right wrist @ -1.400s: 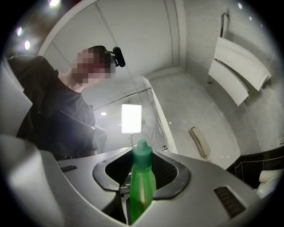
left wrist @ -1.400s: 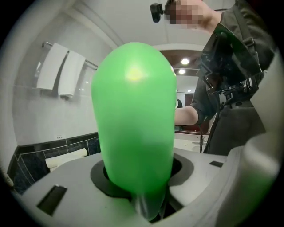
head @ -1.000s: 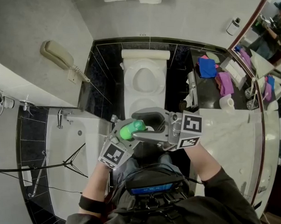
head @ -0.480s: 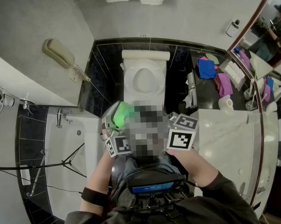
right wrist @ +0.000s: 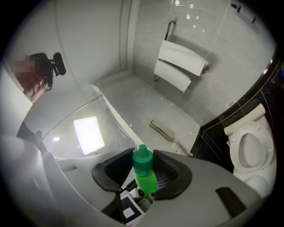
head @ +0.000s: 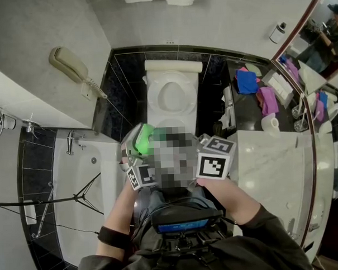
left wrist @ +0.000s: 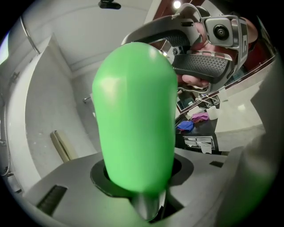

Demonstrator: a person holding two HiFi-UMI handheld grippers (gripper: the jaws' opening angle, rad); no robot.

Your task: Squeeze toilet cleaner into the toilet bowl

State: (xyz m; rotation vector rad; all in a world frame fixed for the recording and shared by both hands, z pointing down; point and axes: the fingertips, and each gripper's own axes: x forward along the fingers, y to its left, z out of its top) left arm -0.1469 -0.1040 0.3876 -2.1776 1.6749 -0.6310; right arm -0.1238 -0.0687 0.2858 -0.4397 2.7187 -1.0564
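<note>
Holding green toilet cleaner bottle [left wrist: 135, 115] in left gripper [left wrist: 143, 186], clamped on body, near front of toilet [head: 153, 99]; pinching its cap [right wrist: 142, 160] with right gripper [right wrist: 143, 172], jaws just closed in.

Toilet [head: 172, 98]: set against the back wall, between bathtub and counter.
Bathtub [head: 76, 180]: placed left of the toilet, along the left wall.
Phone [head: 71, 66]: mounted on the left wall, beyond the bathtub's far end.
Counter [head: 270, 155]: placed right of the toilet.
Cloths [head: 250, 82]: laid on the counter's far end, near the toilet.
Mirror [head: 315, 35]: hung on the right, behind the counter.
Bottle [head: 142, 137]: held before the toilet, right of the bathtub, on the person's side.
</note>
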